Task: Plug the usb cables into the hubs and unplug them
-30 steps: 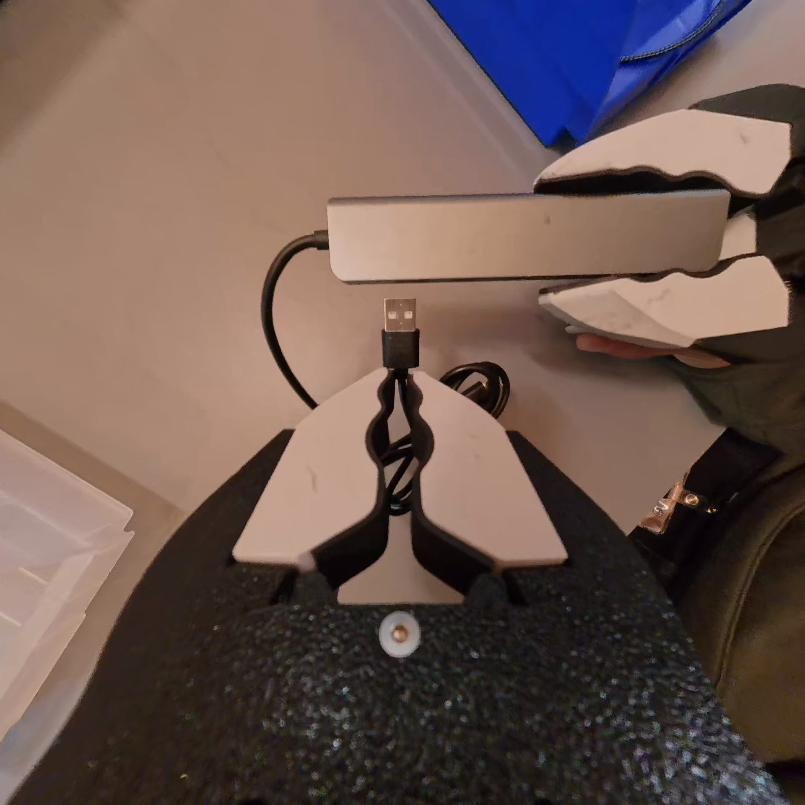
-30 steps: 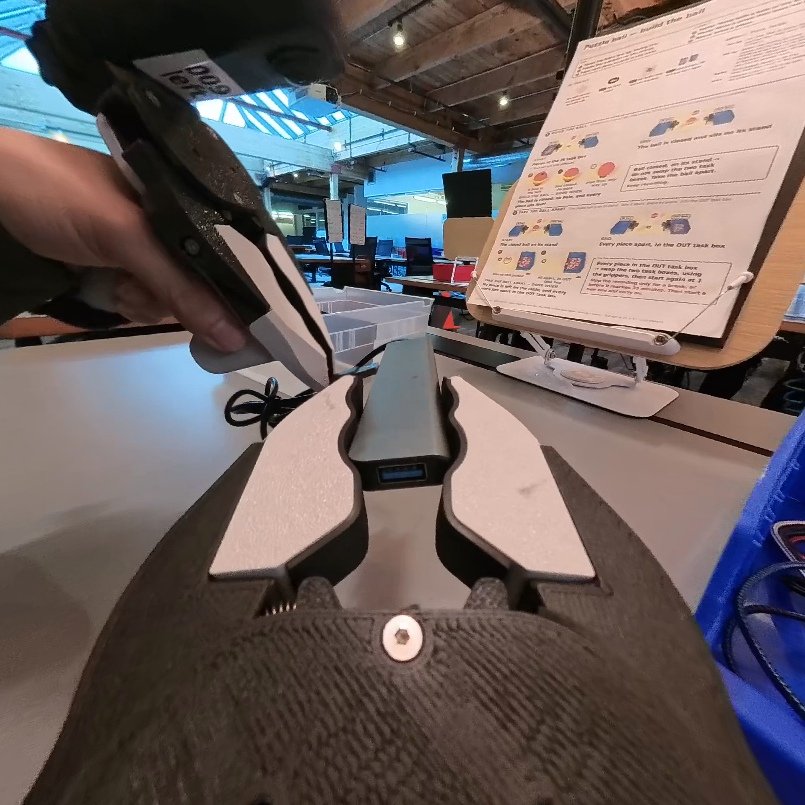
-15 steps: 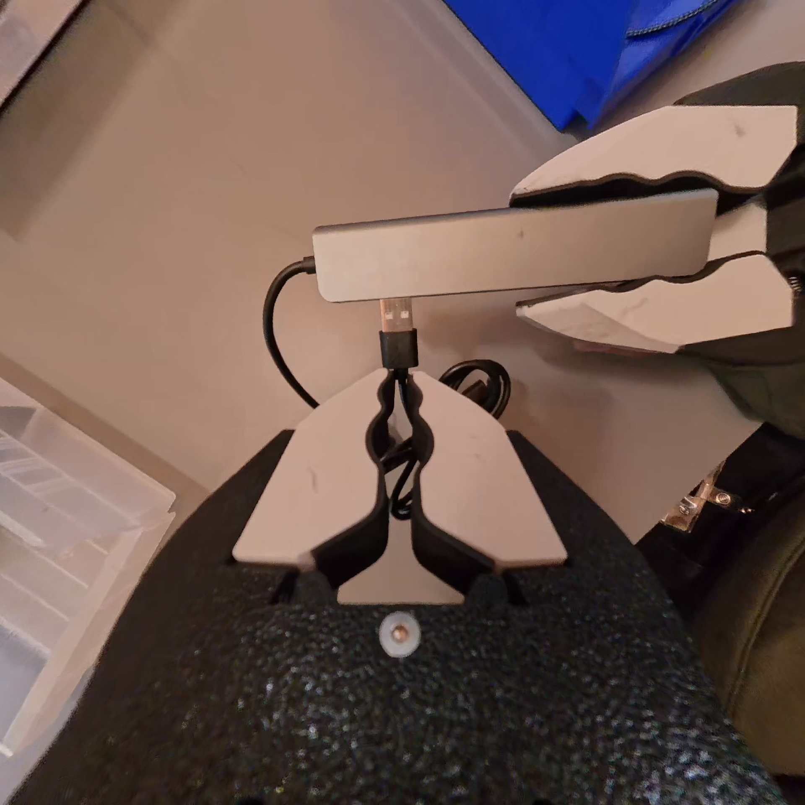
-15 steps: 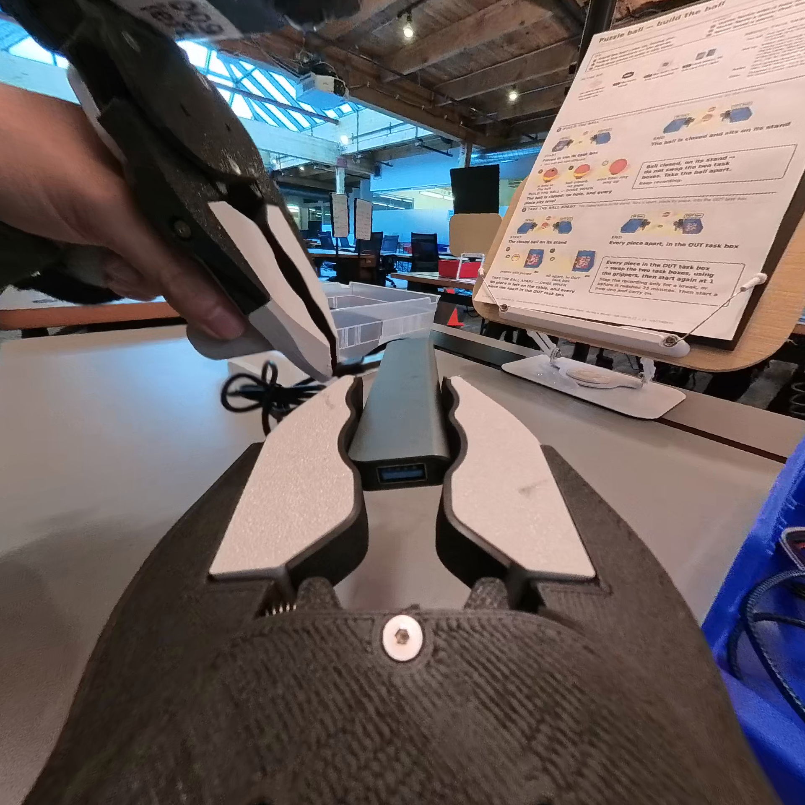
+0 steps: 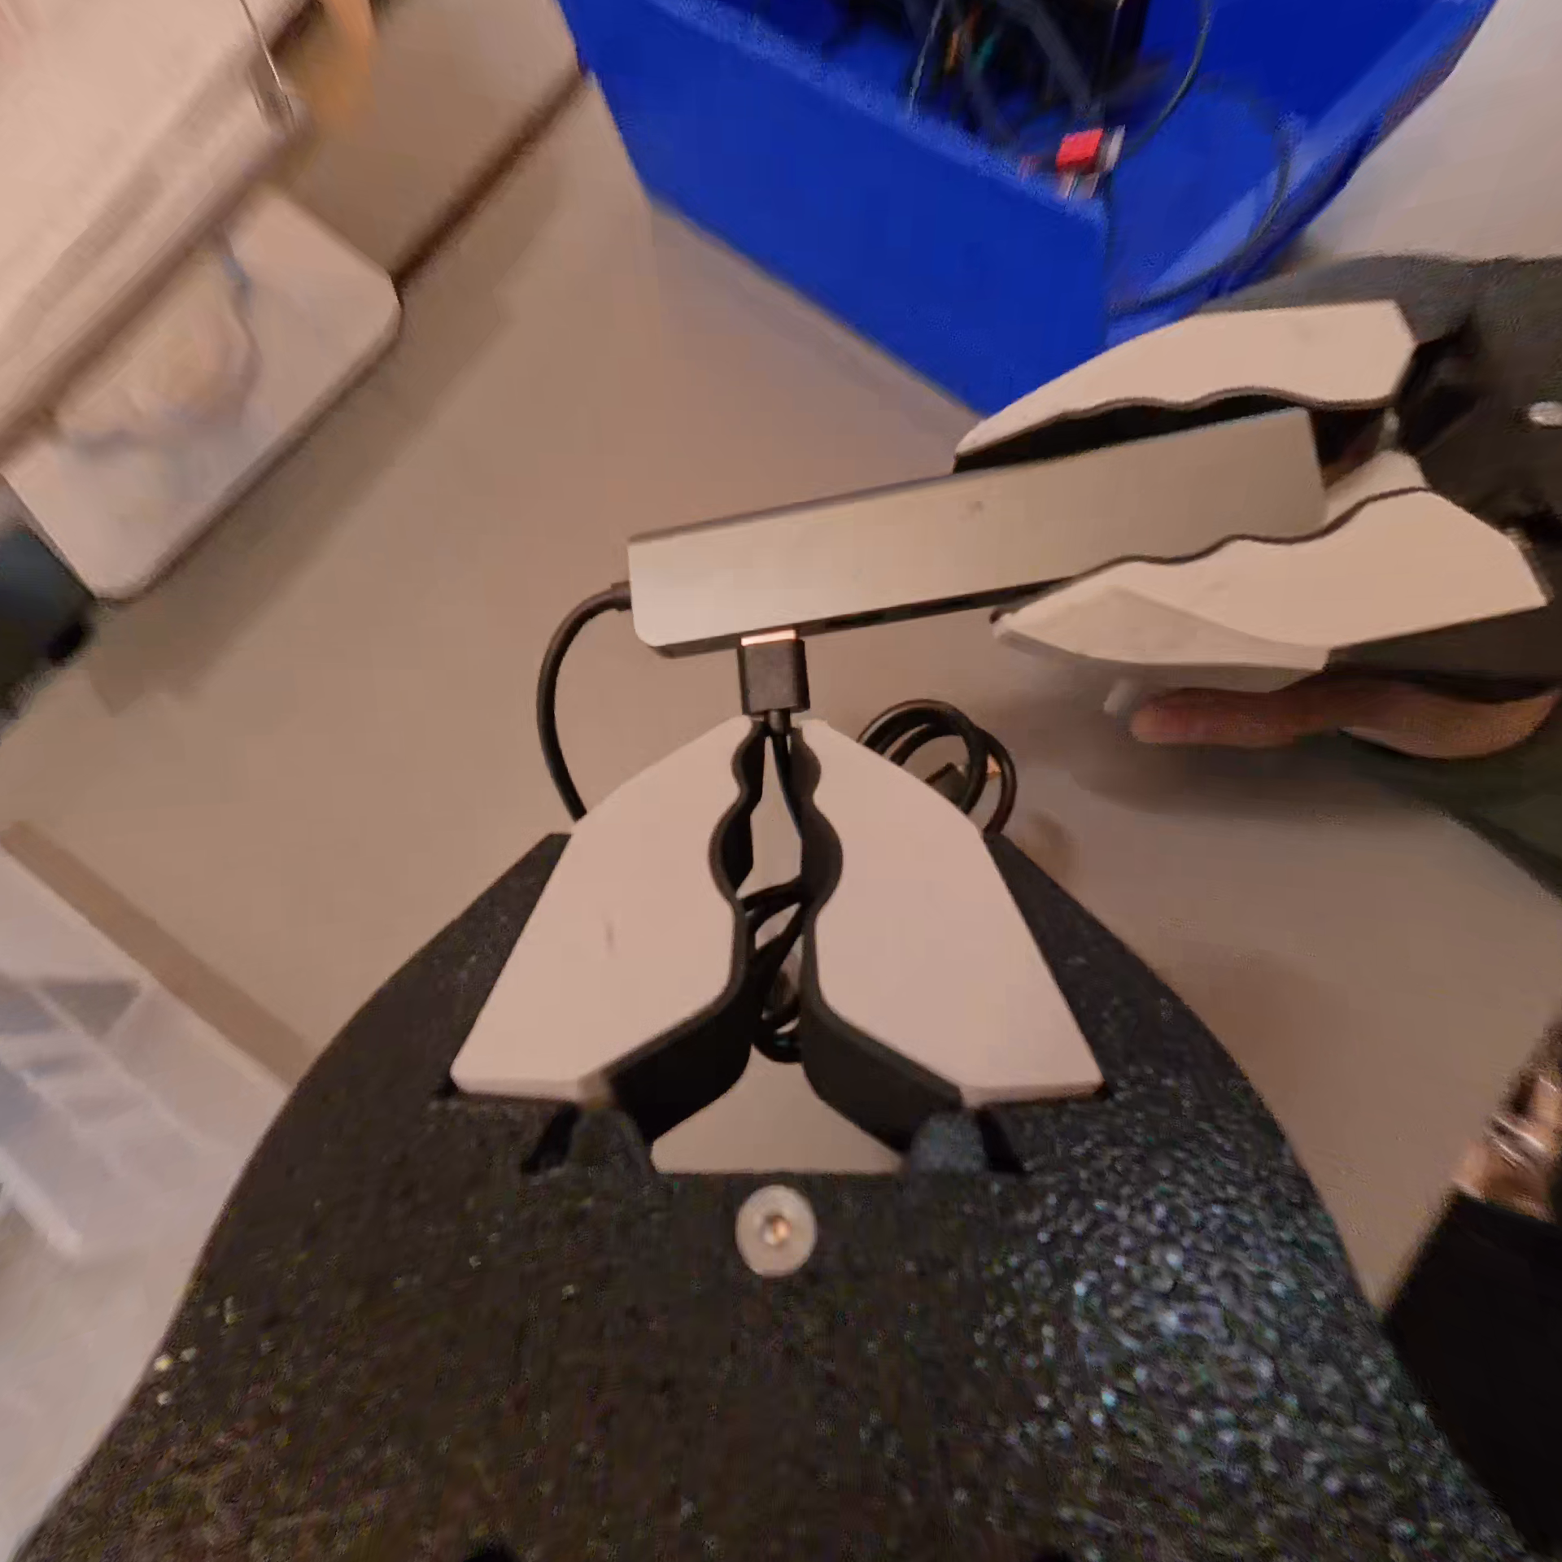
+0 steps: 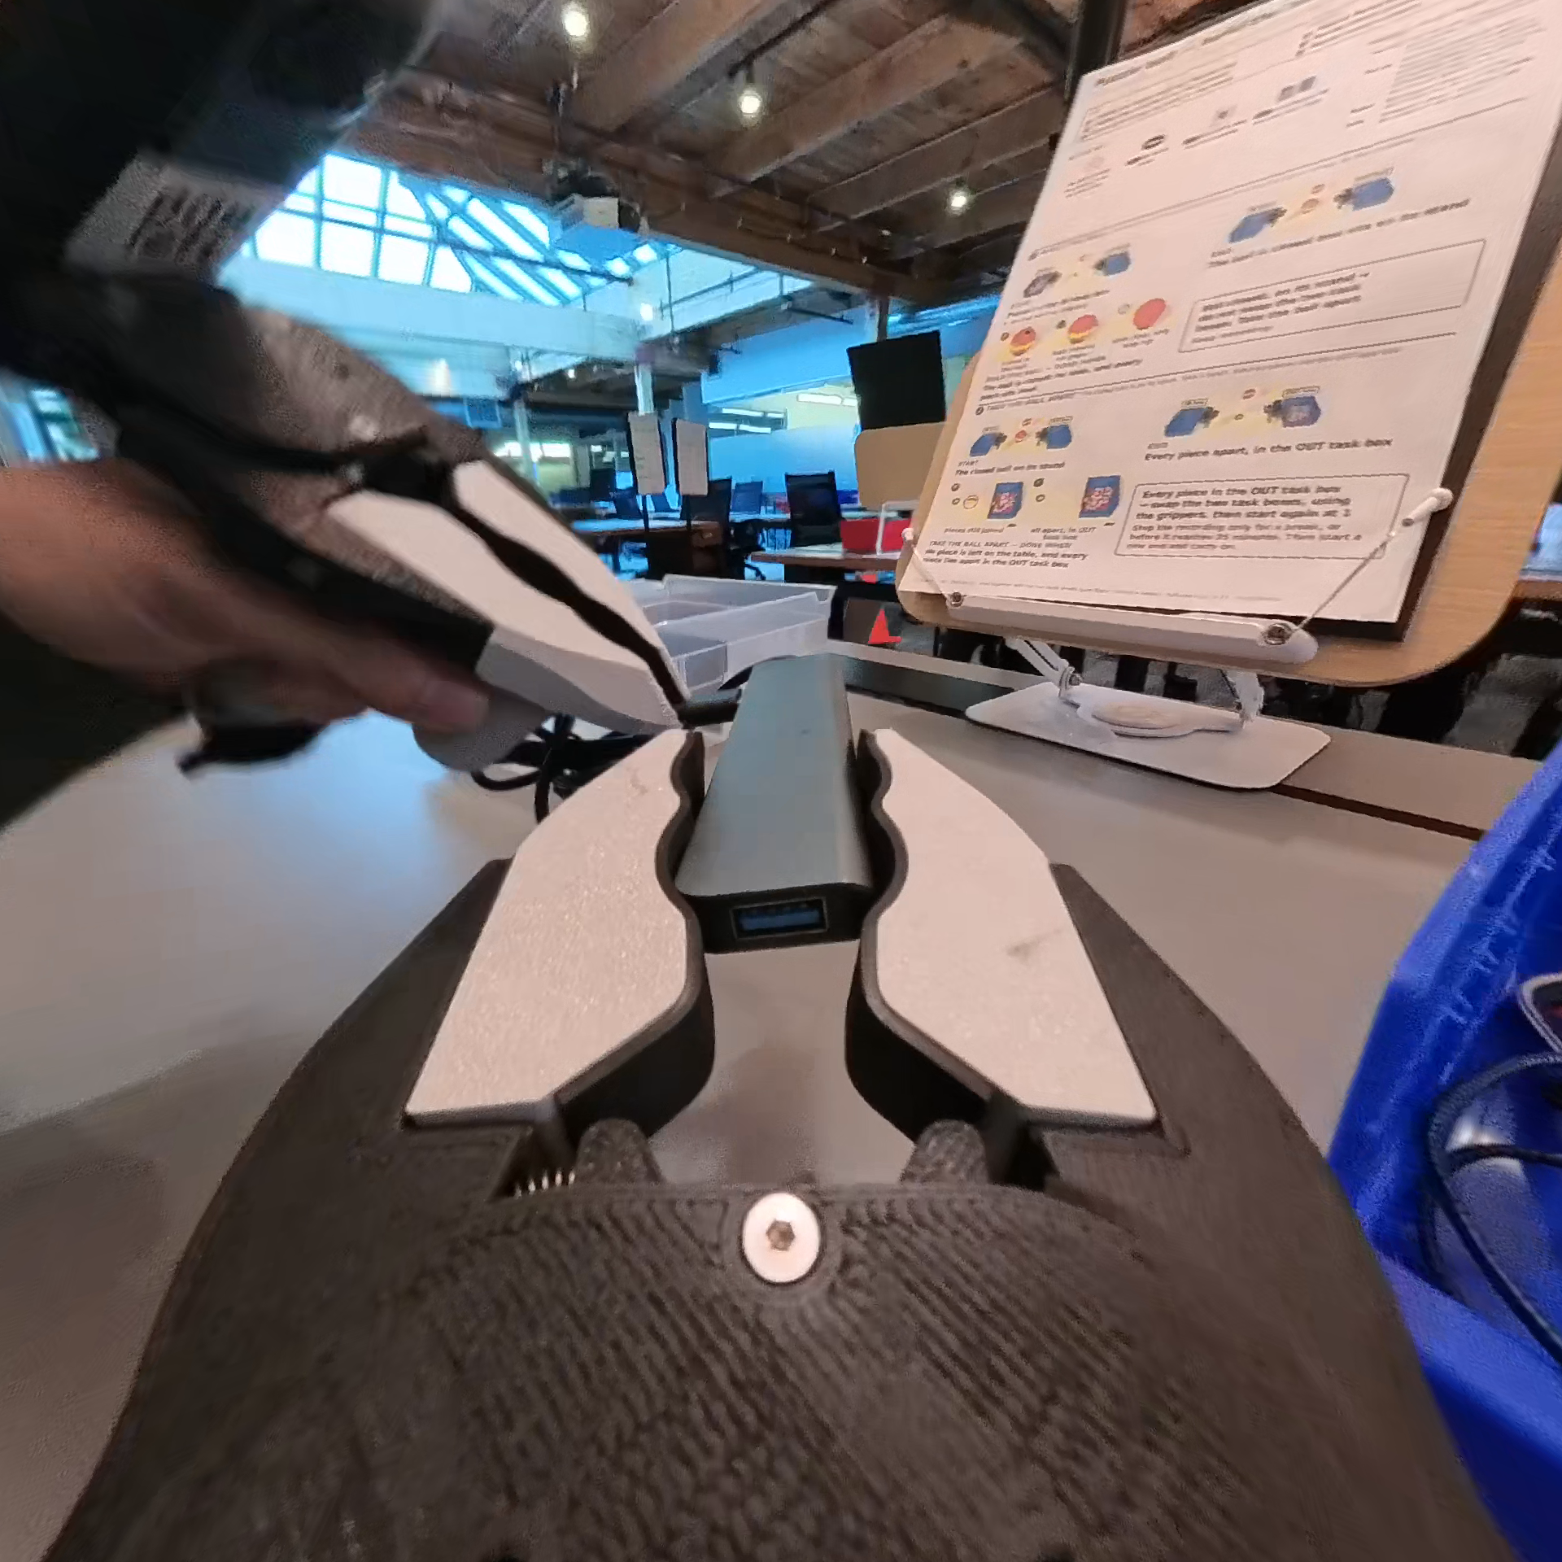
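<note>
My left gripper (image 5: 773, 729) is shut on a black USB cable just behind its plug (image 5: 772, 674). The plug sits in a side port of a grey bar-shaped hub (image 5: 972, 541), with only a sliver of metal showing. My right gripper (image 6: 782, 744) is shut on the hub (image 6: 782, 769) and holds it above the table; it shows at the right of the left wrist view (image 5: 1014, 541). A blue port (image 6: 778, 919) on the hub's near end faces the right camera. The left gripper (image 6: 676, 710) meets the hub's left side there. The hub's own black cable (image 5: 554, 701) loops down to the table.
A blue bin (image 5: 887, 194) of cables stands beyond the hub; its wall (image 6: 1454, 1099) is close on my right. A coiled black cable (image 5: 955, 761) lies on the table. A paper sheet on a wooden stand (image 6: 1226, 338) and clear plastic boxes (image 6: 727, 625) stand further back. My right fingertips sit around 6 centimetres from my left ones.
The plug was clear of the hub a second ago. It then entered the side port and is now pushed almost fully in. Both grippers have tilted, and the blue bin has come into view.
</note>
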Tool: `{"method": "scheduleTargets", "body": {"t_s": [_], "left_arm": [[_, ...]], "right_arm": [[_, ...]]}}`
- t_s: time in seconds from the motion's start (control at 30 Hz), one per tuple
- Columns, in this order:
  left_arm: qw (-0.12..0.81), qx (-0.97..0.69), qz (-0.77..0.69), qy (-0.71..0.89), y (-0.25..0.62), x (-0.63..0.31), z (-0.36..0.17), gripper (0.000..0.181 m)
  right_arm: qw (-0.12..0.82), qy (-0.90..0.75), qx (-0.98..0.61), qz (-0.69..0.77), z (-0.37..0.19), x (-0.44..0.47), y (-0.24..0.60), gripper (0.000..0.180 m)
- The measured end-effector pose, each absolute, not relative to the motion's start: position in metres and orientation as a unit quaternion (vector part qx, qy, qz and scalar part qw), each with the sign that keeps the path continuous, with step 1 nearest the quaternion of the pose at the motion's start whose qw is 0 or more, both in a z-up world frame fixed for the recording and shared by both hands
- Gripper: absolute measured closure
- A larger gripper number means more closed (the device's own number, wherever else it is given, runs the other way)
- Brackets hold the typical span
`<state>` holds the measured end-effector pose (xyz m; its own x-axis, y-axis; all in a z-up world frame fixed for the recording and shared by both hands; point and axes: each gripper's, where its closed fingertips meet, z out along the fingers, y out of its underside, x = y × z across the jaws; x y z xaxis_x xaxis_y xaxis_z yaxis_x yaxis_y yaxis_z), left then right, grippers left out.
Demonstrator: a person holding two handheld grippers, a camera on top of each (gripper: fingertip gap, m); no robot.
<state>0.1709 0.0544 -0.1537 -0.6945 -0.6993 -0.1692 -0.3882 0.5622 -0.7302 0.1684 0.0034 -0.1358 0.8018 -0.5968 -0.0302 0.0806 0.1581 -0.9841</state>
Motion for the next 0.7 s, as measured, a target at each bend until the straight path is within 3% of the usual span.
{"method": "scheduleTargets", "body": {"t_s": [0.03, 0.27, 0.57, 0.7], "left_arm": [[0.248, -0.303, -0.381, 0.837, 0.051, 0.173, -0.151, 0.176], [0.278, -0.313, -0.550, 0.722, 0.039, 0.178, -0.134, 0.175], [0.305, -0.317, -0.513, 0.737, 0.040, 0.180, -0.145, 0.163], [0.275, -0.333, -0.510, 0.744, 0.041, 0.180, -0.150, 0.161]], "right_arm": [[0.737, 0.220, -0.597, -0.225, -0.134, 0.170, 0.000, 0.144], [0.755, 0.242, -0.573, -0.209, -0.131, 0.174, -0.010, 0.144], [0.758, 0.242, -0.569, -0.210, -0.130, 0.174, -0.011, 0.144], [0.755, 0.236, -0.573, -0.214, -0.130, 0.173, -0.009, 0.144]]}}
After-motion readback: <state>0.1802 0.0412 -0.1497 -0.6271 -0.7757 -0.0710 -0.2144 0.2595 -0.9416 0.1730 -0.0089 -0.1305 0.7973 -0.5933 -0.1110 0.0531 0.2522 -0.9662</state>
